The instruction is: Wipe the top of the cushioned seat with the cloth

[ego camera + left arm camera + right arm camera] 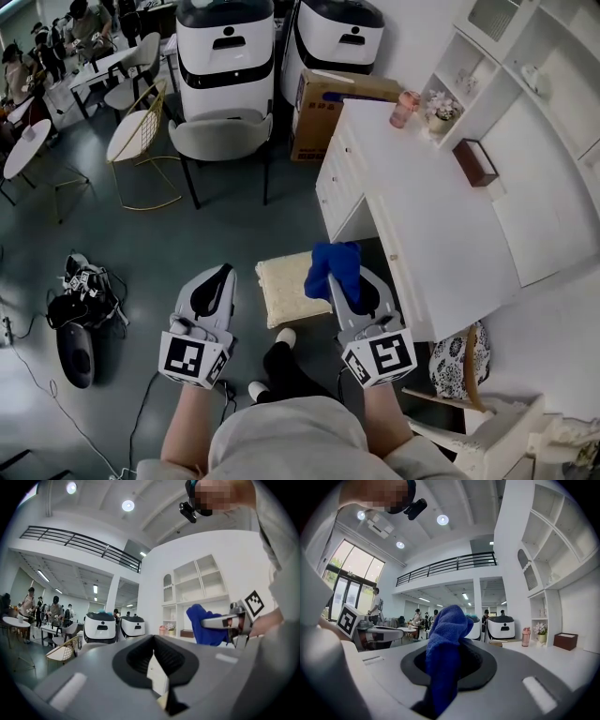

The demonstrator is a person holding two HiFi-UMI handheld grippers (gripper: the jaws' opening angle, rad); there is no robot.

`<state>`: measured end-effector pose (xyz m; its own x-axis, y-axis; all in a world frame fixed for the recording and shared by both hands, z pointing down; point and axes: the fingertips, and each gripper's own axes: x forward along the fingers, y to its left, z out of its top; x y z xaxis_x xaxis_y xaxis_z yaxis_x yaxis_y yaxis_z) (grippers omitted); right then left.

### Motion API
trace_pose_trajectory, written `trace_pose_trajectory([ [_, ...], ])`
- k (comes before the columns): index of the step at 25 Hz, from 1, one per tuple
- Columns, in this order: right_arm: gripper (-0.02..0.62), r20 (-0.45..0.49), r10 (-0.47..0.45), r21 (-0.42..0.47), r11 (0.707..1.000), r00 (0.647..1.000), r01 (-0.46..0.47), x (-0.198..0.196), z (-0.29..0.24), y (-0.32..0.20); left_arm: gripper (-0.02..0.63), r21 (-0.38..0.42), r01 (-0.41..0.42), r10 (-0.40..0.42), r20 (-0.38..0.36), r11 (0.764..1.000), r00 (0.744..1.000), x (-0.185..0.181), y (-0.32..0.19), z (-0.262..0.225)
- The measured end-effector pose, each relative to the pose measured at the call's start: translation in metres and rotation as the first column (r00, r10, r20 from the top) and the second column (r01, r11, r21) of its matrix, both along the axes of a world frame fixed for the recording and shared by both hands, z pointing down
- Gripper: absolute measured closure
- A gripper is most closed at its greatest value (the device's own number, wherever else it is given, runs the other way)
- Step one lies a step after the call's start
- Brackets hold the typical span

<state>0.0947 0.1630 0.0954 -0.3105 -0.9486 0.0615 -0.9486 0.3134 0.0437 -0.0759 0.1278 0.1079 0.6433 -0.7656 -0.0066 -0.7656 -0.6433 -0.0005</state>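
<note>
Grey-shelled left claw (pixel 221 277) and right claw (pixel 367 292), black-lined, each backed by a black-and-white marker cube (pixel 194 359); light grey shirt (pixel 281 441).

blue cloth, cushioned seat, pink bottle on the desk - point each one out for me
blue cloth (pixel 335 265), head view, middle of the bunched fabric
cushioned seat (pixel 279 292), head view, bare cream top left of the cloth
pink bottle (pixel 404 111), head view, its body

The cloth (pixel 335 267) is deep blue, the cushioned seat (pixel 281 295) cream, perhaps quilted, the desk (pixel 441 216) white.
</note>
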Motion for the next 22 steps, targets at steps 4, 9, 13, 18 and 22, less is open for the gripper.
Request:
trace_pose_trajectory([
  [4,0.52,-0.011,-0.008,0.01,1.0,1.0,0.008,-0.002,-0.004,0.0,0.606,0.009,-0.009,0.009,-0.005,1.0,1.0,0.004,0.0,-0.004],
  [9,0.52,-0.018,-0.011,0.014,1.0,1.0,0.011,-0.005,-0.007,-0.003,0.606,0.009,-0.013,0.013,-0.022,1.0,1.0,0.003,-0.003,-0.008],
  [13,0.52,-0.023,-0.021,0.014,1.0,1.0,0.021,-0.013,-0.009,-0.004,0.606,0.011,-0.01,0.01,-0.023,1.0,1.0,-0.003,-0.003,-0.01],
  [18,0.52,-0.021,-0.036,0.018,0.999,0.999,0.037,-0.024,-0.01,-0.005,0.606,0.009,0.002,-0.001,-0.023,1.0,1.0,-0.013,-0.002,-0.009],
  [22,0.52,-0.017,-0.046,0.018,0.999,0.999,0.047,-0.035,-0.01,-0.002,0.606,0.009,0.009,-0.009,-0.025,1.0,1.0,-0.023,0.002,-0.009],
])
